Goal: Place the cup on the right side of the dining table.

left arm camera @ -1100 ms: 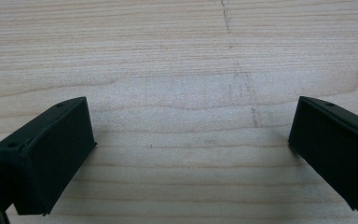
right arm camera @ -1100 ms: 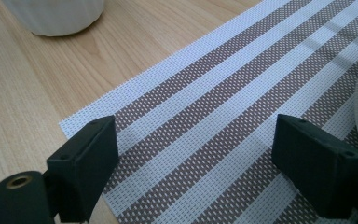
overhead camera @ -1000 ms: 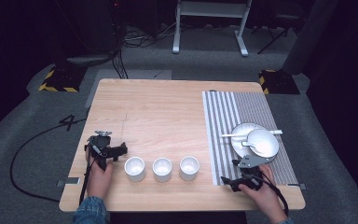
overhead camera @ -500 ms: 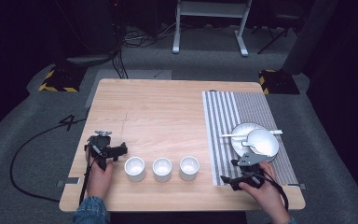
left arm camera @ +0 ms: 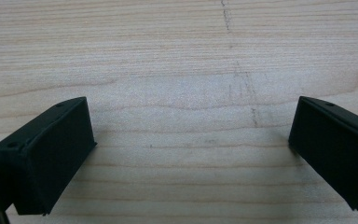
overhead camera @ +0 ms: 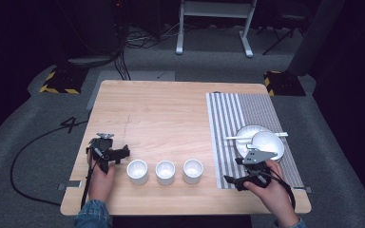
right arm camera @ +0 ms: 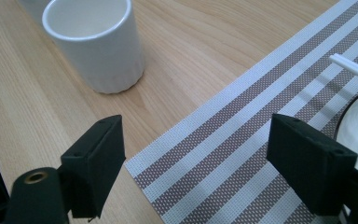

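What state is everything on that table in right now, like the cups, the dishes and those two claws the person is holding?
Left claw: open, holding nothing, over bare wood.
Right claw: open, holding nothing, at the placemat's near corner.
Three white cups: upright, in a row, apart; the nearest looks empty.
Striped placemat: lying flat.
Plate: on the placemat, bearing the bowl.
Bowl: upright on the plate.
White spoon: lying across the plate.

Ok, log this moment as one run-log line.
left gripper: open, empty, beside three white cups | right gripper: open, empty, over striped mat corner | bowl: on plate
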`<state>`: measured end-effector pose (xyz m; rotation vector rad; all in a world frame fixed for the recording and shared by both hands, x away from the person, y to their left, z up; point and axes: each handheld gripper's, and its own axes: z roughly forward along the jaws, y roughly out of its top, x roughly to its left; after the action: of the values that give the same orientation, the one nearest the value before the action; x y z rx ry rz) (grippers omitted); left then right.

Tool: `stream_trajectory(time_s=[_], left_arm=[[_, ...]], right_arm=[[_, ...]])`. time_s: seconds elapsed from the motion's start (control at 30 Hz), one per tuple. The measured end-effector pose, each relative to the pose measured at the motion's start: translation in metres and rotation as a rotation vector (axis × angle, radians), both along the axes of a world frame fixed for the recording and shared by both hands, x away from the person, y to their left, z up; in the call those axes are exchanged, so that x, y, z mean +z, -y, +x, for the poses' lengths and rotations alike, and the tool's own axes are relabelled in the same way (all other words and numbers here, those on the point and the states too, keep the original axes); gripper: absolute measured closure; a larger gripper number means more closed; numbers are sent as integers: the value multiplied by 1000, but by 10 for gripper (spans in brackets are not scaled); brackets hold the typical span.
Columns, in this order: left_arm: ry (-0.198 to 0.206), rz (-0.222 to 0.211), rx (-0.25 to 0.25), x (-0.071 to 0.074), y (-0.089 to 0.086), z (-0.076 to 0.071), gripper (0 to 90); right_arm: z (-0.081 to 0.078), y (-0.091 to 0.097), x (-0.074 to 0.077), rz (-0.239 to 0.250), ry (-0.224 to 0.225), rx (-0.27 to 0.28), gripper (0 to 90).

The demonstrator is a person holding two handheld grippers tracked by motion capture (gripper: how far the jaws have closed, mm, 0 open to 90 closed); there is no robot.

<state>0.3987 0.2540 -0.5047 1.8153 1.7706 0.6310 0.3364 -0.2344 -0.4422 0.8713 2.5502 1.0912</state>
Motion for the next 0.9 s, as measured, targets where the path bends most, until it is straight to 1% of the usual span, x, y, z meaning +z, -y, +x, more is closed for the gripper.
stream_trajectory(time_s=[0.03, 0.07, 0.13, 0.17, 0.37, 0.47, 0.5, 0.53, 0.57, 0.63, 0.7, 0.73, 0.77, 0.8, 0.83, 0.87, 0.9], left_arm=[[0, 0, -1, 0, 0, 0, 2], [0, 0, 0, 0, 0, 0, 2], [0, 0, -1, 0, 0, 0, 2], [0, 0, -1, 0, 0, 0, 2], [0, 0, 0, 0, 0, 0, 2], [0, 0, -1, 0, 0, 0, 2], [0, -1, 0, 0, 0, 0, 2], [0, -1, 0, 0, 0, 0, 2], [0, 0, -1, 0, 0, 0, 2], [0, 0, -1, 0, 0, 0, 2], [0, 0, 0, 0, 0, 0, 2], [0, 0, 0, 0, 0, 0, 2], [0, 0, 0, 0, 0, 0, 2], [0, 0, -1, 0, 0, 0, 2], [0, 0, -1, 0, 0, 0, 2], [0, 0, -1, 0, 0, 0, 2], [0, 0, -1, 0, 0, 0, 2]], right_arm=[[0, 0, 0, 0, 0, 0, 200], [1, -2, 5, -7, 2, -2, 202], [1, -3, 6, -10, 3, -1, 203], [2, -6, 10, -16, 7, 10, 203], [3, -16, 17, -10, 5, 32, 203], [5, -23, 21, 1, 16, 44, 206], [6, -29, 22, 5, 17, 56, 206], [6, -29, 22, 5, 17, 56, 206], [7, -35, 24, 1, 21, 65, 206], [8, -37, 25, -1, 22, 70, 206], [10, -48, 29, -5, 26, 90, 204], [10, -48, 29, -5, 26, 90, 204], [11, -54, 29, -5, 31, 101, 194], [11, -54, 29, -5, 31, 101, 194], [14, -59, 29, -11, 42, 100, 178], [14, -59, 29, -11, 42, 100, 178], [17, -64, 28, -8, 44, 92, 160]])
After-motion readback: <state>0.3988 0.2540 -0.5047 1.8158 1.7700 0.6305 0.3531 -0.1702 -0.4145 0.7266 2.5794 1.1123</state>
